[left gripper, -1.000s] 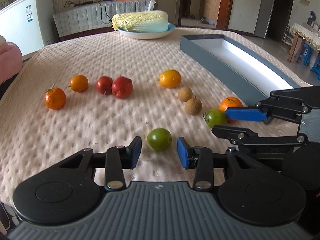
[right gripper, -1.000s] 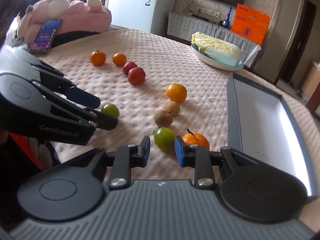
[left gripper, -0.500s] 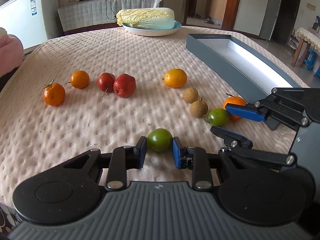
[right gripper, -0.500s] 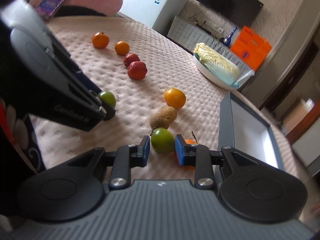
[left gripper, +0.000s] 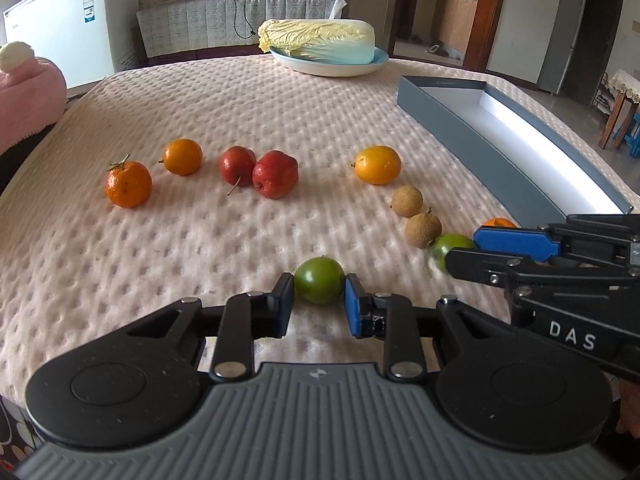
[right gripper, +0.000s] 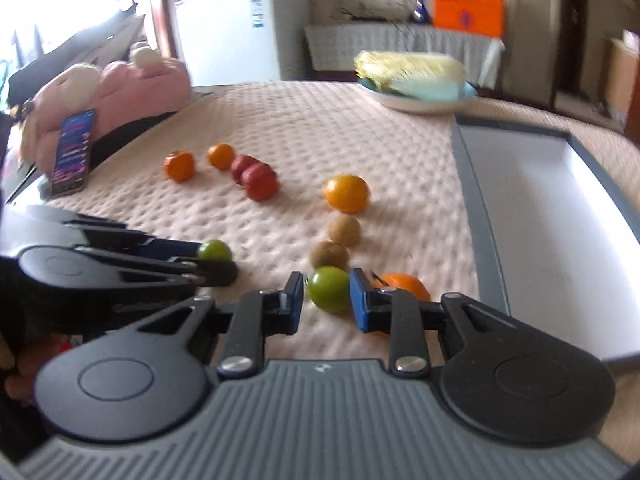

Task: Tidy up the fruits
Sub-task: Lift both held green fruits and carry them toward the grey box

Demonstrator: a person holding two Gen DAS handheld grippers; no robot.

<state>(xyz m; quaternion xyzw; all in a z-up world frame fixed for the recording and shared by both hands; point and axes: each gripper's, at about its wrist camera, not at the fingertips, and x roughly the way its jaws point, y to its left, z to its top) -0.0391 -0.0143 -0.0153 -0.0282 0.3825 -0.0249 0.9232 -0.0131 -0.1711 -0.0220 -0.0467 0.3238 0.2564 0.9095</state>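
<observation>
On the quilted table, the left gripper is clamped across a green fruit; beside it the right gripper pinches another green fruit. Small, smooth, probably light and firm; gripping at the widest part looks safest.

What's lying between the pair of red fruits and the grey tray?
In the left wrist view, one yellow-orange citrus fruit lies between the two red fruits and the grey tray; the rest of that stretch is bare quilted cover.
</observation>
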